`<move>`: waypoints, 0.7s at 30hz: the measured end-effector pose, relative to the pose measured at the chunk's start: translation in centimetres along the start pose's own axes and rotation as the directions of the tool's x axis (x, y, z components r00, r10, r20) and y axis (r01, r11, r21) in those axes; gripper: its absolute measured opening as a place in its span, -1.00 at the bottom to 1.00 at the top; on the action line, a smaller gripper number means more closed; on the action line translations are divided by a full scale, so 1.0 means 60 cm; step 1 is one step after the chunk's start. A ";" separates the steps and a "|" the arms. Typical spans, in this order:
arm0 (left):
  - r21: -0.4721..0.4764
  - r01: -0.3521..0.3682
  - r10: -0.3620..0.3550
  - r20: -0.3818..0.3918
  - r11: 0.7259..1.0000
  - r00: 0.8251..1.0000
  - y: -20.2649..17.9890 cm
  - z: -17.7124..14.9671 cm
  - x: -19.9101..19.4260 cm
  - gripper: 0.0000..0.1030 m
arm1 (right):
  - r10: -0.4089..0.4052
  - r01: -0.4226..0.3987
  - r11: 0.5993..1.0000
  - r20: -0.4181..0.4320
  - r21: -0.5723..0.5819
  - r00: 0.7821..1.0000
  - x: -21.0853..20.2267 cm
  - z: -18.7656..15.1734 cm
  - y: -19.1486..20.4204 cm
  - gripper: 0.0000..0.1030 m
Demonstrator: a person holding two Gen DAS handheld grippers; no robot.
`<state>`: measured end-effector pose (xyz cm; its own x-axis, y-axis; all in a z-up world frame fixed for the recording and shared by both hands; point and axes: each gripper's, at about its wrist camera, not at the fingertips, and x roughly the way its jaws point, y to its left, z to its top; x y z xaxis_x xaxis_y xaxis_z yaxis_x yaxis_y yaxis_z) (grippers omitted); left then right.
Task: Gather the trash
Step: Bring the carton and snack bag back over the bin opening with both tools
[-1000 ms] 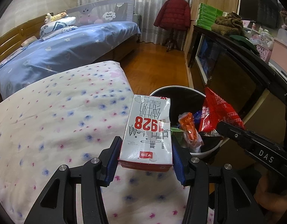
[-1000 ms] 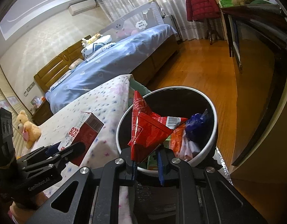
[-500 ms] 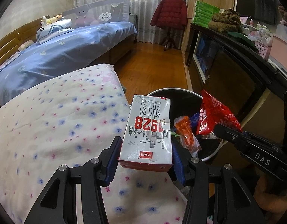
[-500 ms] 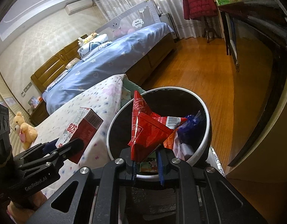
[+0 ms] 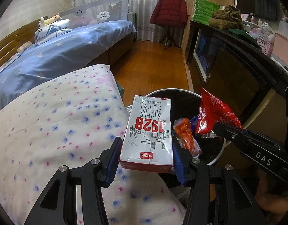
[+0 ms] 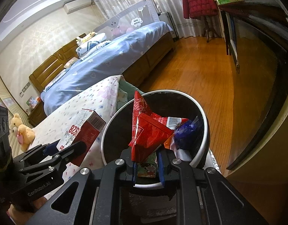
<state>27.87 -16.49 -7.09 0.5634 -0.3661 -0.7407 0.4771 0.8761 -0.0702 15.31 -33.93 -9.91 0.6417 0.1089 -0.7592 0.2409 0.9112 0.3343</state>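
In the left wrist view, the left gripper clamps a white and red milk carton between its blue pads, the print "1928" upside down, the carton's far end reaching over the near-left rim of the trash bin. The carton hangs above the edge of a floral quilt that fills the left of the scene. To the right, the right gripper pinches a red snack bag over the bin, and an orange wrapper lies inside, just right of the carton. Far back stand a blue bed and a red jacket on a stand. In the right wrist view, the right gripper is closed narrowly on the lower corner of the red snack bag, which stands up over the open trash bin; blue and orange wrappers lie inside to the right. At the left, the left gripper holds the milk carton beside the bin's left rim, above the floral quilt. A teddy bear sits at the far left.
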 end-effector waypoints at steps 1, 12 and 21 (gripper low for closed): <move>0.000 0.000 0.000 -0.002 1.000 1.000 -0.001 0.002 0.003 -0.04 | -0.001 0.001 1.000 -0.003 0.002 1.000 0.002 0.001 -0.001 -0.67; 0.009 -0.002 0.002 -0.017 1.000 1.000 -0.013 0.008 0.016 -0.04 | -0.004 0.005 1.000 -0.022 0.011 1.000 0.013 0.011 -0.010 -0.66; 0.017 -0.003 0.003 -0.021 1.000 1.000 -0.019 0.014 0.022 -0.04 | -0.004 0.005 1.000 -0.026 0.016 1.000 0.017 0.013 -0.017 -0.63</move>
<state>28.64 -18.21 -7.44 0.5509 -0.3568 -0.7545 0.4868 0.8716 -0.0568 16.27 -35.07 -10.58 0.6212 0.1154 -0.7751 0.2559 0.9050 0.3398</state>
